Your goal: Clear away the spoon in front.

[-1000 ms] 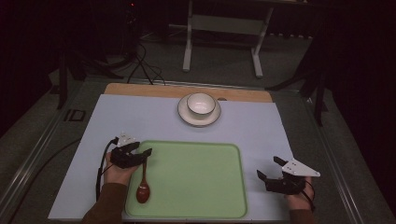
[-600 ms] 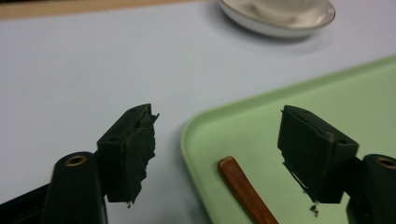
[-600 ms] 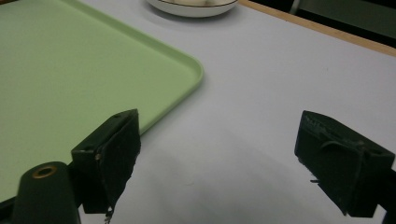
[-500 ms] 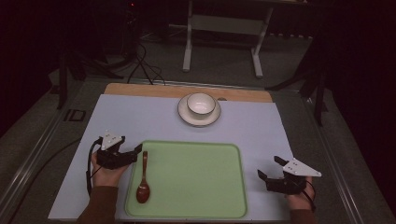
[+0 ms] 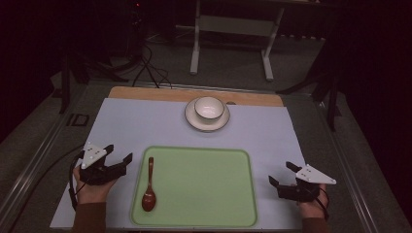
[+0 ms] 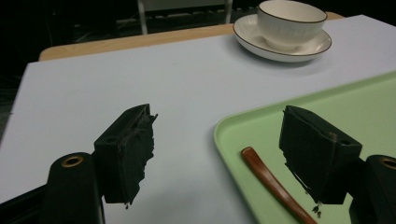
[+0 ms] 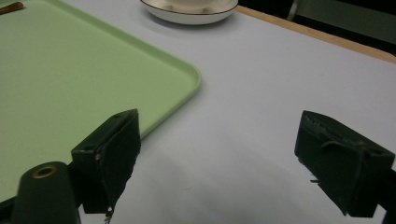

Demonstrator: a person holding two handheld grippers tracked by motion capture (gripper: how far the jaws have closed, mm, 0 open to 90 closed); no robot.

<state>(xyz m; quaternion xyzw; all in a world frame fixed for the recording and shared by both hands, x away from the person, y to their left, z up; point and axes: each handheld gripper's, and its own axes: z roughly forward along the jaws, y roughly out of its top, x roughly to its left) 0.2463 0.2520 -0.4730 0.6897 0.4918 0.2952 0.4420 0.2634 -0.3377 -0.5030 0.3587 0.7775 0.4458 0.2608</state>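
On the left part of a green tray (image 5: 204,189), a brown wooden spoon (image 5: 149,187) is laid lengthwise, bowl end nearest the person. Just left of the tray, the left gripper (image 5: 117,156) is held over the pale table (image 5: 145,126) with jaws spread wide, nothing between them. The right gripper (image 5: 281,174) is held beside the tray's right edge, jaws likewise parted and empty. A white cup (image 5: 209,108) is seated on a saucer (image 5: 192,116) beyond the tray.

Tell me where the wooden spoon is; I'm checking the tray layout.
In the high view the wooden spoon lies inside the green tray, along its left edge, bowl end toward the person, just right of the open left tongs.
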